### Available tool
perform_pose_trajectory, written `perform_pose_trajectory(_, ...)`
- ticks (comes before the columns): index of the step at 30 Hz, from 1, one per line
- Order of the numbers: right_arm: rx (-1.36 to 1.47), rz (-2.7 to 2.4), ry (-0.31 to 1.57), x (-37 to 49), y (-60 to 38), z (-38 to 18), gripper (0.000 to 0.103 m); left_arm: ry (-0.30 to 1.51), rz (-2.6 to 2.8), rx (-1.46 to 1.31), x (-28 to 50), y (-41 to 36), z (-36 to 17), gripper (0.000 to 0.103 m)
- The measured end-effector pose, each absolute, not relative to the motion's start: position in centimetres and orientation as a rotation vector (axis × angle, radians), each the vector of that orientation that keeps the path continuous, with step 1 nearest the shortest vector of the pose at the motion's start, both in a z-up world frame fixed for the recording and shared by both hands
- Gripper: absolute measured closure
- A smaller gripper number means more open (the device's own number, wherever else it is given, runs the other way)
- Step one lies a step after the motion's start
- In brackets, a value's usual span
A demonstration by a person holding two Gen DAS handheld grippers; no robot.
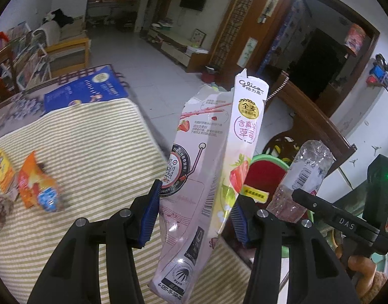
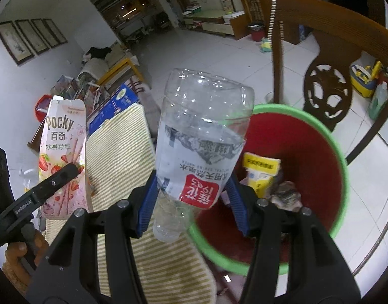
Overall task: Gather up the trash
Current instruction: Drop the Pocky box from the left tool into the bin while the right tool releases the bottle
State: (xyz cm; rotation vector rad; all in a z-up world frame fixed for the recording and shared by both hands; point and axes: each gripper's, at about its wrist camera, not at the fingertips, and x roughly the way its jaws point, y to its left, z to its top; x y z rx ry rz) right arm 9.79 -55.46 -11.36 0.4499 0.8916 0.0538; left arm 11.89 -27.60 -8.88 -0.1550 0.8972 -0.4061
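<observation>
- Left wrist view: left gripper [image 1: 194,215] clamped on a pink Pocky box [image 1: 201,177], torn end up, above the edge of the striped cloth [image 1: 87,139]. On the cloth at left, an orange wrapper [image 1: 38,187], a yellow packet [image 1: 2,173]. At right, the plastic bottle [image 1: 301,177].
- Right wrist view: right gripper [image 2: 191,202] closed on the clear plastic bottle [image 2: 199,136], held neck-down beside the rim of a red bin [image 2: 343,177] with green edge; a yellow carton [image 2: 261,174] and crumpled scraps inside.

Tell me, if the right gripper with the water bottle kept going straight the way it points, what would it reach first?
Probably the red bin with the green rim: the right gripper, shut on the plastic bottle, aims down toward it. Depth is uncertain.
</observation>
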Motion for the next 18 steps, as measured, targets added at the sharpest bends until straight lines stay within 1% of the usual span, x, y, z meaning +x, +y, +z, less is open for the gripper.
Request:
perform_pose_trajectory(12, 0.521, -0.106, 0.865, 7.2, -62.5, -12.1, 0.052, 0.912, -0.596, -0.084, 13.4, -36.7, -8.8, 0.055)
perform_pose_trajectory(18, 0.533, -0.163, 0.863, 6.2, -63.9, -12.3, 0.052, 0.906, -0.690, -0.032, 13.3, -40.9, -8.7, 0.055)
